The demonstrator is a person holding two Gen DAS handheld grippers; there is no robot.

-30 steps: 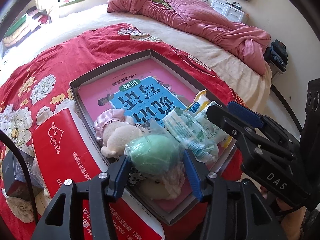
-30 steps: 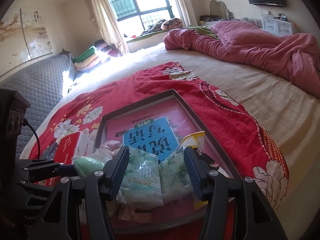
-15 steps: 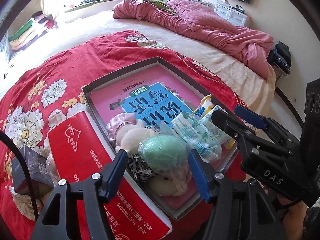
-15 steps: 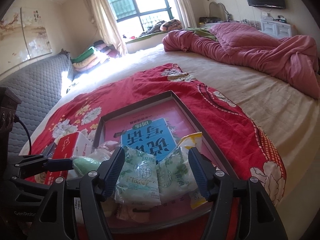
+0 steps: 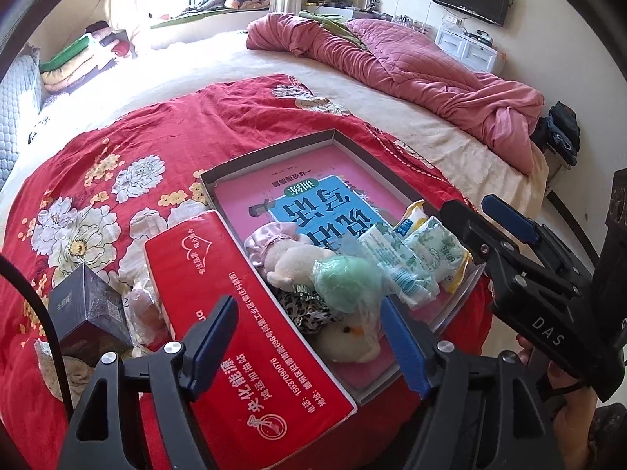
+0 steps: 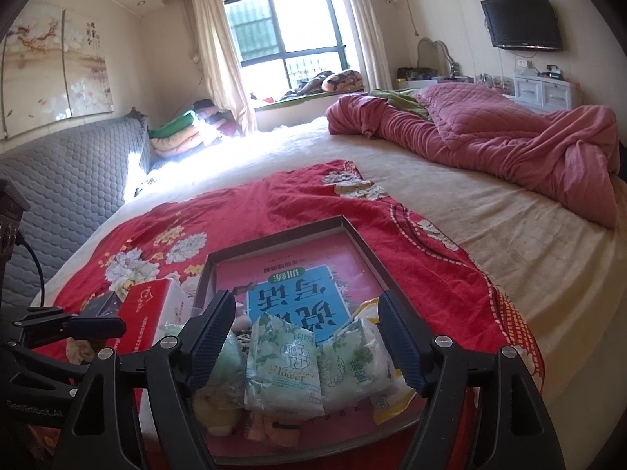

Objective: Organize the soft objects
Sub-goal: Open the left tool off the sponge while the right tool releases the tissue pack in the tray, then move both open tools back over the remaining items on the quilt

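Observation:
A shallow grey box (image 5: 274, 148) (image 6: 274, 231) with a pink and blue book in it lies on the red floral blanket. Its near end holds a green ball in clear wrap (image 5: 347, 284), a cream plush with a pink frill (image 5: 292, 260), a pale duck plush (image 5: 350, 342), and green tissue packs (image 5: 395, 266) (image 6: 284, 364). My left gripper (image 5: 309, 342) is open and empty, above the box's near left corner. My right gripper (image 6: 303, 346) is open and empty, just above the tissue packs; it also shows in the left wrist view (image 5: 505, 227).
A long red carton (image 5: 243, 325) lies along the box's left side. A dark small box (image 5: 86, 313) and crumpled wrappers sit left of it. A pink quilt (image 5: 423, 74) lies bunched at the far right of the bed. A grey sofa (image 6: 66, 180) stands left.
Both grippers have drawn back and risen from the box. The left one, which framed the green ball closely, now stands farther off. The objects have not moved.

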